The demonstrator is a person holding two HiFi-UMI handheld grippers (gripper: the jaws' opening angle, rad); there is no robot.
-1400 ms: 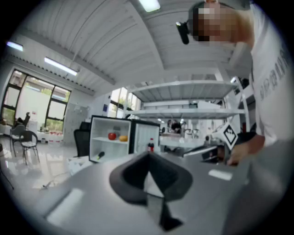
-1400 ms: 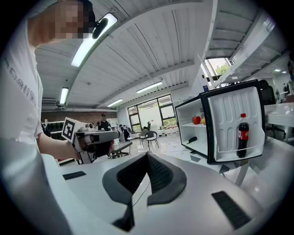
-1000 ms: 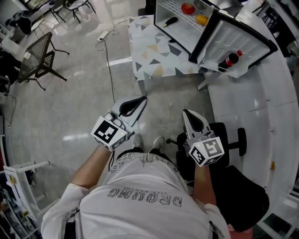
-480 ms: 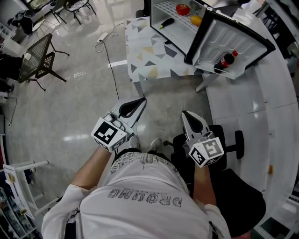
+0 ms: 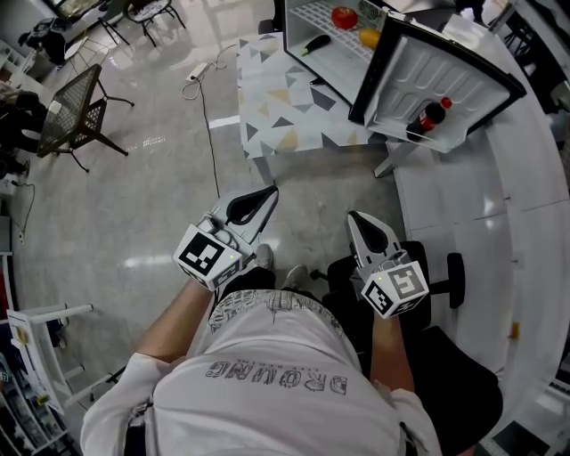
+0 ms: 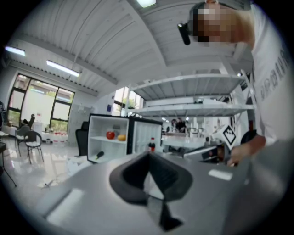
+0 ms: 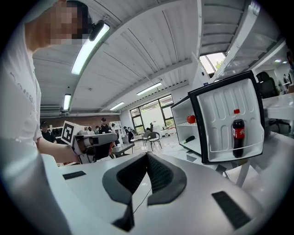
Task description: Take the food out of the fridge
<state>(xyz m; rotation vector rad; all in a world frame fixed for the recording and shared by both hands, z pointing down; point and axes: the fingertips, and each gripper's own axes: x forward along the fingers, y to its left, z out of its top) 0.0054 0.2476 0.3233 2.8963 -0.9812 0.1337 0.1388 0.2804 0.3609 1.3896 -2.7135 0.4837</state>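
Note:
A small white fridge stands open on a patterned table. On its shelf lie a red tomato and a yellow fruit. A dark long vegetable lies below them. A cola bottle stands in the door rack. My left gripper and right gripper are held side by side well short of the table, both shut and empty. The left gripper view shows the tomato and the bottle far ahead. In the right gripper view the bottle stands in the door.
A black office chair stands close by my right leg. A white curved counter runs along the right. A cable trails over the floor, and a mesh chair stands at the left.
The fridge and table have slid a little left in the head view as the person steps forward. Both grippers keep their pose and stay shut.

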